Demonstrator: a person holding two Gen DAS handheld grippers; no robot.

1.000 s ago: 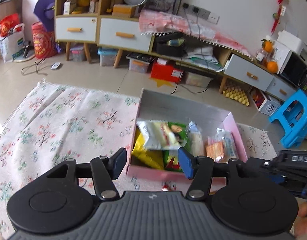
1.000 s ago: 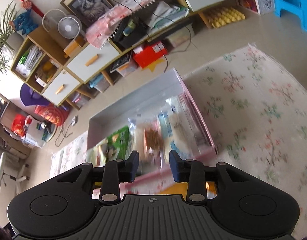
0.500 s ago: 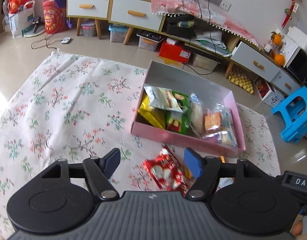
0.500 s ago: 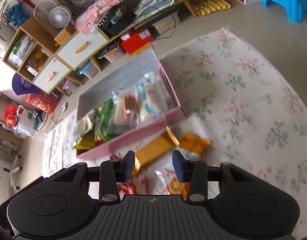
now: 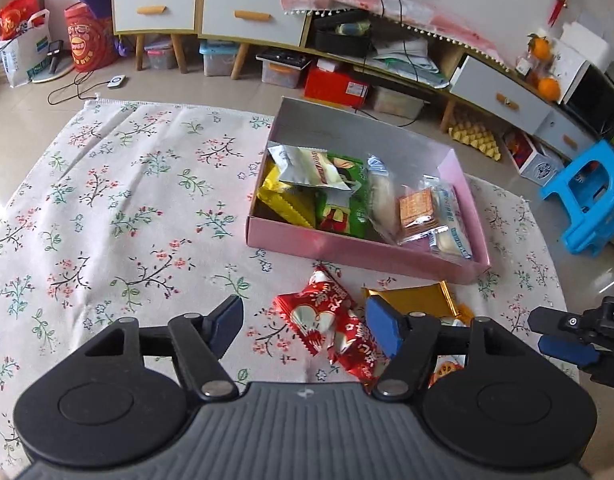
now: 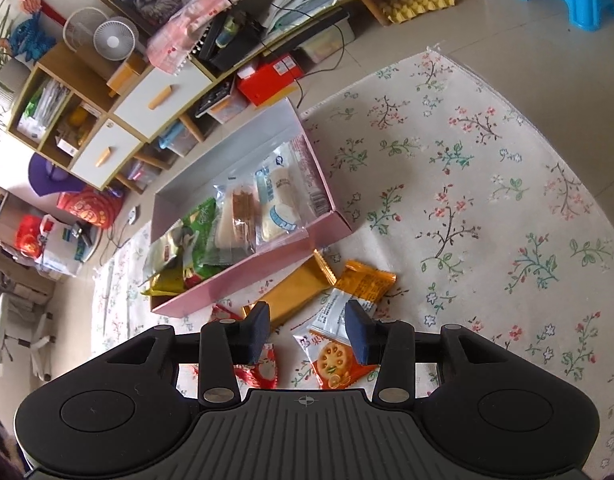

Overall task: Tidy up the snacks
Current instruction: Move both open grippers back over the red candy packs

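Observation:
A pink box (image 5: pixel 347 246) (image 6: pixel 267 264) on the flowered cloth holds several snack packs. In front of it lie a red pack (image 5: pixel 327 320) (image 6: pixel 259 372), a gold pack (image 5: pixel 411 300) (image 6: pixel 303 284), an orange pack (image 6: pixel 367 280) and a white-and-orange biscuit pack (image 6: pixel 335 356). My left gripper (image 5: pixel 303 326) is open and empty above the red pack. My right gripper (image 6: pixel 307 330) is open and empty above the biscuit pack; it also shows at the right edge of the left wrist view (image 5: pixel 571 332).
The flowered cloth (image 5: pixel 127 220) (image 6: pixel 487 200) covers the surface. Beyond it are cabinets with drawers (image 5: pixel 211 12), storage bins, a red box (image 5: pixel 335 84) and a blue stool (image 5: pixel 591 196) on the tiled floor.
Both grippers have pulled back from the box toward me, so the loose packs in front of it now show. The right gripper's jaws have opened wider.

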